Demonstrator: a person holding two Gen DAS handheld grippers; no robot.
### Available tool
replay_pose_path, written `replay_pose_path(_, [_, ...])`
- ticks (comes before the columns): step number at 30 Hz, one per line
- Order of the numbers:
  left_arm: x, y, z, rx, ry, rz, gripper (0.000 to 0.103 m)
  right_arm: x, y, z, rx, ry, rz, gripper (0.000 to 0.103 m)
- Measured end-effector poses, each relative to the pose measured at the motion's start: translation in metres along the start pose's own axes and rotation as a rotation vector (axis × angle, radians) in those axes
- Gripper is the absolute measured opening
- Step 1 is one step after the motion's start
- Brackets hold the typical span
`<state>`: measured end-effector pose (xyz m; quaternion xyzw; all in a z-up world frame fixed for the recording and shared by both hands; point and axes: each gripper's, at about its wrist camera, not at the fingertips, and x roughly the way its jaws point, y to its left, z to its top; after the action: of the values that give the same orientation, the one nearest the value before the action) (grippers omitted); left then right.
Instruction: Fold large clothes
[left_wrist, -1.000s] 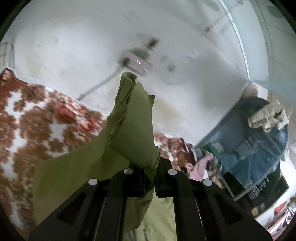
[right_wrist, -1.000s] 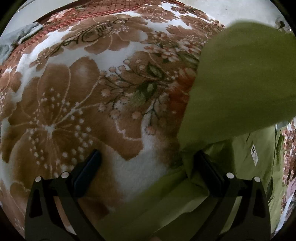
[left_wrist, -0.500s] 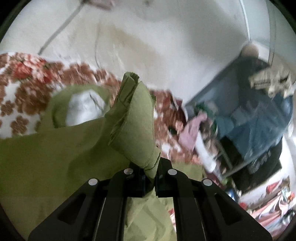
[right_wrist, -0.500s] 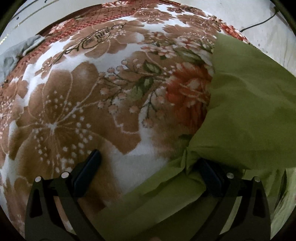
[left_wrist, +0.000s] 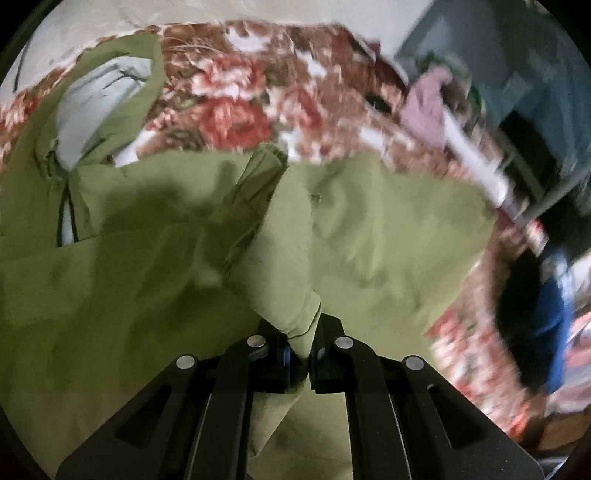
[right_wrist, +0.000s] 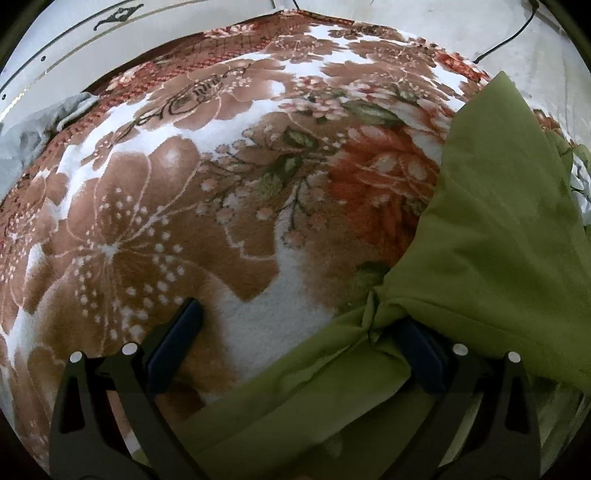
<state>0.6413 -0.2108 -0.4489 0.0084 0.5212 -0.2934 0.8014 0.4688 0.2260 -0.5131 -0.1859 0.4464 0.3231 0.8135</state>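
An olive-green garment (left_wrist: 147, 258) with a pale lining lies spread on a floral blanket (left_wrist: 236, 110). My left gripper (left_wrist: 298, 350) is shut on a bunched fold of the garment, held just above the spread cloth. In the right wrist view the green garment (right_wrist: 498, 229) covers the right side and lower middle. My right gripper (right_wrist: 303, 347) is open, low over the blanket (right_wrist: 184, 221); the cloth drapes over its right finger (right_wrist: 421, 354), while the left finger (right_wrist: 177, 339) rests on bare blanket.
The blanket's far edge meets a white wall (right_wrist: 74, 44) with a grey cloth (right_wrist: 33, 133) at the left. In the left wrist view, blurred clutter with pink fabric (left_wrist: 428, 107) and blue items (left_wrist: 554, 332) lies beyond the bed's right edge.
My left gripper has swung down from facing the wall to facing the bed, carrying the fold over the spread garment. In the right view the raised green cloth has dropped lower and to the right.
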Motion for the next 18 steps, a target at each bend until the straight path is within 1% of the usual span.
replay_pose_path(2, [0.013,-0.009,-0.006,0.047,0.021,0.052,0.006,-0.001,-0.001,-0.001,0.002,-0.006,0.004,0.1])
replay_pose_path(4, [0.026,-0.019,-0.012,0.092,0.057,0.109,0.006,-0.001,-0.002,-0.001,0.004,-0.009,0.011,0.1])
replay_pose_path(5, [0.034,-0.024,-0.018,0.12,0.087,0.142,0.006,-0.001,-0.002,-0.001,0.004,-0.009,0.017,0.1])
replay_pose_path(7, [0.044,-0.031,-0.024,0.141,0.121,0.183,0.007,-0.002,-0.004,-0.002,0.001,-0.011,0.031,0.1])
replay_pose_path(8, [0.048,-0.033,-0.027,0.146,0.132,0.199,0.008,-0.002,-0.004,-0.002,-0.001,-0.014,0.035,0.1])
replay_pose_path(10, [0.056,-0.038,-0.032,0.17,0.167,0.214,0.016,-0.002,-0.005,-0.003,0.0,-0.02,0.043,0.1])
replay_pose_path(11, [0.057,-0.043,-0.036,0.189,0.177,0.221,0.031,-0.003,-0.005,-0.004,-0.003,-0.02,0.045,0.1])
replay_pose_path(12, [0.059,-0.05,-0.039,0.217,0.194,0.208,0.057,-0.003,-0.004,-0.004,-0.011,-0.018,0.046,0.1])
replay_pose_path(14, [0.066,-0.063,-0.048,0.267,0.279,0.118,0.098,-0.006,-0.004,-0.004,-0.036,-0.007,0.063,0.099])
replay_pose_path(15, [0.067,-0.069,-0.053,0.31,0.296,0.138,0.098,-0.009,-0.007,-0.004,-0.051,0.0,0.084,0.099])
replay_pose_path(16, [0.064,-0.074,-0.055,0.345,0.284,0.166,0.097,-0.014,-0.009,-0.005,-0.064,0.004,0.097,0.098])
replay_pose_path(17, [0.056,-0.076,-0.055,0.344,0.265,0.167,0.097,-0.018,-0.01,-0.007,-0.075,0.003,0.1,0.098])
replay_pose_path(18, [0.045,-0.075,-0.053,0.309,0.262,0.136,0.097,-0.028,-0.012,-0.009,-0.089,-0.004,0.094,0.098])
